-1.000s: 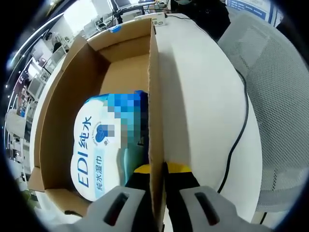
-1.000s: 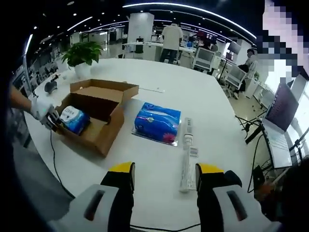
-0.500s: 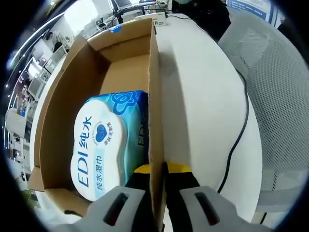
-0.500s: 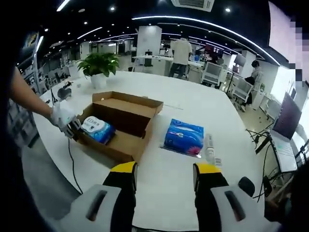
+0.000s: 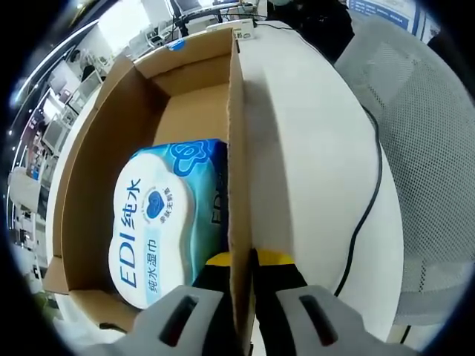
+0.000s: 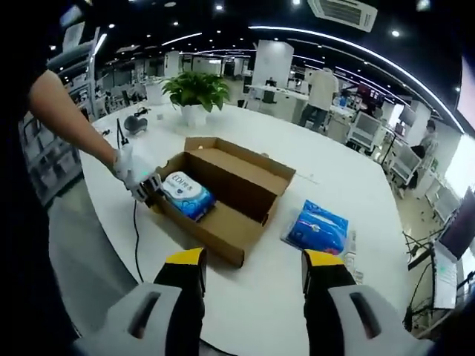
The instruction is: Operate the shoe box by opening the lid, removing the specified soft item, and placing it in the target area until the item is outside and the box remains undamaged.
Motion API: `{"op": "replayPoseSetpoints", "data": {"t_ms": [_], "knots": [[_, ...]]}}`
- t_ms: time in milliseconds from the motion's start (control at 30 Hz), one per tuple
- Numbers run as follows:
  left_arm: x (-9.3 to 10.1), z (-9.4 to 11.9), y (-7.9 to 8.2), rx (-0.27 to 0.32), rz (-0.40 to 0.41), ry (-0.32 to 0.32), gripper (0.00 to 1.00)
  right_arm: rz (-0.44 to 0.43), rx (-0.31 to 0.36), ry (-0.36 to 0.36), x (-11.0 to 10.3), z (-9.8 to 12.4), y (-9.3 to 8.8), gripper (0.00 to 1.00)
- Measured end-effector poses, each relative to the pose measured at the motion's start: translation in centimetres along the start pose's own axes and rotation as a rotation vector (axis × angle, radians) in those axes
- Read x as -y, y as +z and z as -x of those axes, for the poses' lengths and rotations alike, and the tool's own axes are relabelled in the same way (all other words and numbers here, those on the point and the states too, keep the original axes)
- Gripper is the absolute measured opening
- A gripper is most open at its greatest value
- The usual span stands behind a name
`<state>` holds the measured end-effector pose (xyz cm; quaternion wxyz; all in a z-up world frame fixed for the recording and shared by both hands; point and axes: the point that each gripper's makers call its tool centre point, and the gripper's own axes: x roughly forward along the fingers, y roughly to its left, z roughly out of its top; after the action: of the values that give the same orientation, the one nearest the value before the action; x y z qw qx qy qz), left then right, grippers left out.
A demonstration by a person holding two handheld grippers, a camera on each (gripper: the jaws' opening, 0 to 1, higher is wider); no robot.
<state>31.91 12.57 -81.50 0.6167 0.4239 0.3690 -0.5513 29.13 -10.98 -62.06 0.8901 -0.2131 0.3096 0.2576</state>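
Note:
An open cardboard shoe box (image 5: 104,141) lies on the white table (image 5: 312,148), its lid folded back. Inside lies a soft blue-and-white wet wipes pack (image 5: 152,222) printed "EDI". My left gripper (image 5: 243,259) is shut on the box's near side wall (image 5: 237,148), one yellow-tipped jaw inside and one outside. In the right gripper view the box (image 6: 245,178) sits mid-table with the wipes pack (image 6: 185,195) in it, and a gloved hand holds the left gripper (image 6: 146,185) at its end. My right gripper (image 6: 254,259) hovers open in front of the box, holding nothing.
A blue tissue pack (image 6: 319,226) lies on the table right of the box. A potted plant (image 6: 197,93) stands at the far side. A black cable (image 5: 367,208) trails over the table edge beside a grey mesh chair (image 5: 423,111). People and desks fill the background.
The right gripper's camera has swung so the box now sits closer to the centre and the tissue pack further right. The left gripper keeps its hold on the box wall.

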Motion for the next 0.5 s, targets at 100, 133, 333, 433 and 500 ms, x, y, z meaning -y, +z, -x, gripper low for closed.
{"op": "replayPoseSetpoints", "data": {"t_ms": [100,133,333,433,500], "knots": [[0.0,0.0,-0.1,0.0,-0.001,0.0,0.02,0.084,-0.064,-0.029,0.2,-0.4,-0.5,0.49],[0.0,0.0,-0.1,0.0,-0.002,0.001,0.02,0.096,-0.093,-0.045,0.5,-0.5,-0.9,0.49],[0.0,0.0,-0.1,0.0,-0.002,0.0,0.02,0.087,-0.081,0.0,-0.3,-1.3,-0.5,0.49],[0.1,0.0,-0.1,0.0,-0.001,0.0,0.02,0.085,-0.071,0.023,-0.5,-1.7,-0.1,0.49],[0.0,-0.1,-0.1,0.0,-0.001,-0.001,0.02,0.063,-0.053,0.042,-0.7,-2.0,0.6,0.49]]}}
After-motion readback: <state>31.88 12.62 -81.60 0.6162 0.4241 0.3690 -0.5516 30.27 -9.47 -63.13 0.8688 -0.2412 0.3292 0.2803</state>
